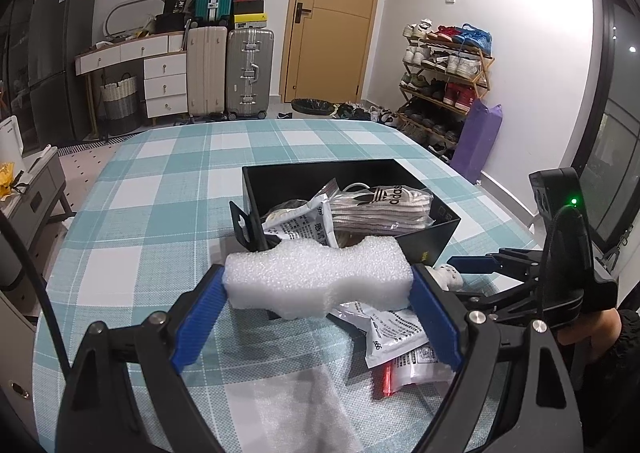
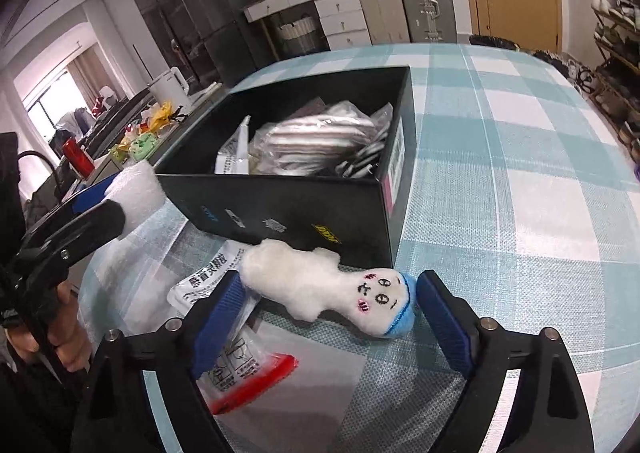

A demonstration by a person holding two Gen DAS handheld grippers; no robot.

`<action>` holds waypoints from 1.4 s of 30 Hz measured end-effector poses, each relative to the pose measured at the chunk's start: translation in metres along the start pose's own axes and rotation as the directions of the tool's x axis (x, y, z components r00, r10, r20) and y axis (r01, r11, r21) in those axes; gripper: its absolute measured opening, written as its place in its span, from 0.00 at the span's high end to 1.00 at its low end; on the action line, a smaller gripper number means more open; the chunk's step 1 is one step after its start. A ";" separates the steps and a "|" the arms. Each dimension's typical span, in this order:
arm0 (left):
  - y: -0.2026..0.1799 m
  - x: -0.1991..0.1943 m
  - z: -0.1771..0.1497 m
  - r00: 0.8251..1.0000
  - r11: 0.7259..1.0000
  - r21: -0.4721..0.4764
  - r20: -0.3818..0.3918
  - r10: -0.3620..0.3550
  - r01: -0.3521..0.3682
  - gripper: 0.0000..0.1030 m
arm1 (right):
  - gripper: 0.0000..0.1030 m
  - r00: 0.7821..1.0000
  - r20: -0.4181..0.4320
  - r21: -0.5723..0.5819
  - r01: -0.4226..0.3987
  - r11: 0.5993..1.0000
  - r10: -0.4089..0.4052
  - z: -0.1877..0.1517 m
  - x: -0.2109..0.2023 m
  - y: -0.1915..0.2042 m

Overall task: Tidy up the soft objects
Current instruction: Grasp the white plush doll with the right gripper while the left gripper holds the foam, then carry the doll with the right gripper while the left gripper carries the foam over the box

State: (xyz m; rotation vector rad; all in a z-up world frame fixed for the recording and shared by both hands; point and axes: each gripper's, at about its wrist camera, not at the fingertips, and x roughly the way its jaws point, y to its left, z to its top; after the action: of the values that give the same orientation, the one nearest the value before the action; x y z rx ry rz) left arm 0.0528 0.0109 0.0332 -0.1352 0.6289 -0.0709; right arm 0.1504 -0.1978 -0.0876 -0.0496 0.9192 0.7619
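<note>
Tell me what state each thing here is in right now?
Left gripper: shut on the foam block.
Foam block: held above the table.
Right gripper: open around the plush toy.
Plush toy: lying flat on the tablecloth.
Black box: open, partly filled.
Sachets: loose on the table.

Tablecloth (image 1: 160, 181) teal-white check; box (image 2: 296, 209) black; foam block (image 1: 316, 273) white; plush toy (image 2: 320, 285) white, blue cap.

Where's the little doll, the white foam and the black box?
Doll (image 2: 384, 295): right wrist view, its face.
Foam (image 1: 316, 273): left wrist view, its top middle.
Box (image 2: 288, 209): right wrist view, its near wall.
</note>
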 end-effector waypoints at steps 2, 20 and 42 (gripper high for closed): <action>0.000 0.000 0.000 1.000 1.000 0.001 0.000 0.000 0.000 0.14 | 0.12 1.000 -0.006 0.009 0.000 1.000 0.000 0.000 0.002 -0.001; -0.002 0.002 -0.002 1.000 1.000 0.001 -0.005 -0.003 0.003 0.14 | 0.44 0.999 0.027 -0.053 0.022 0.998 -0.020 -0.005 -0.006 0.005; 0.003 -0.008 0.023 0.997 0.999 0.001 0.067 0.049 -0.050 0.14 | 0.44 0.978 0.209 -0.102 0.045 0.994 -0.023 0.014 -0.076 0.028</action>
State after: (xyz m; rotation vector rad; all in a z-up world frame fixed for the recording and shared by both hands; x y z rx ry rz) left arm 0.0601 0.0176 0.0559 -0.1193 0.5651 -0.0192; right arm 0.1152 -0.2155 -0.0152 -0.0773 0.6769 0.7681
